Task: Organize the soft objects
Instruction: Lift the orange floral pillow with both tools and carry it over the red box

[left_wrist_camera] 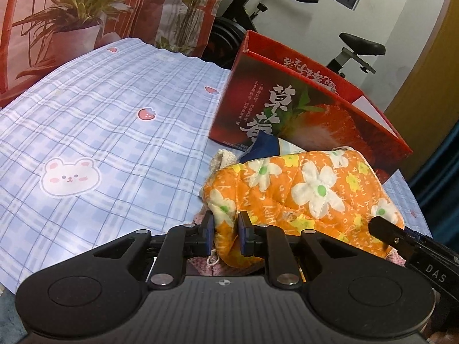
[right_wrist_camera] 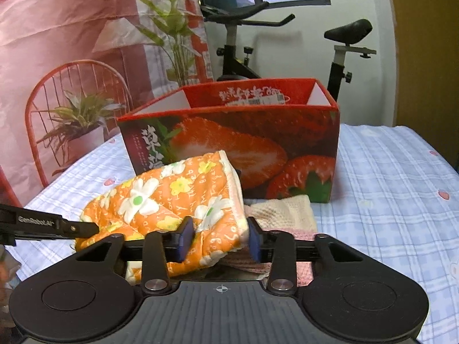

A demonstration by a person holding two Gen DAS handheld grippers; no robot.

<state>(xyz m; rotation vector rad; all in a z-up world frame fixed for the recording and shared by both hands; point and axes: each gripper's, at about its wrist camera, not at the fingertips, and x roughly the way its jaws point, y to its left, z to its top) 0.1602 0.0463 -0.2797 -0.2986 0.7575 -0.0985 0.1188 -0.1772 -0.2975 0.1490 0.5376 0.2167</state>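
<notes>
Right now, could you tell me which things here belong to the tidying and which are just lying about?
Job: orange floral mitt, held by left gripper and right gripper; cream cloth; pink cloth; strawberry box.
Lying about: exercise bike; potted plant; red chair.

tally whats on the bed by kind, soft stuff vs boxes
Orange flowered mitt: 1
Cream knitted cloth: 1
Pink knitted cloth: 1
Dark blue cloth: 1
Red strawberry box: 1
Total: 5 that can be told apart; the pile may hide more.
</notes>
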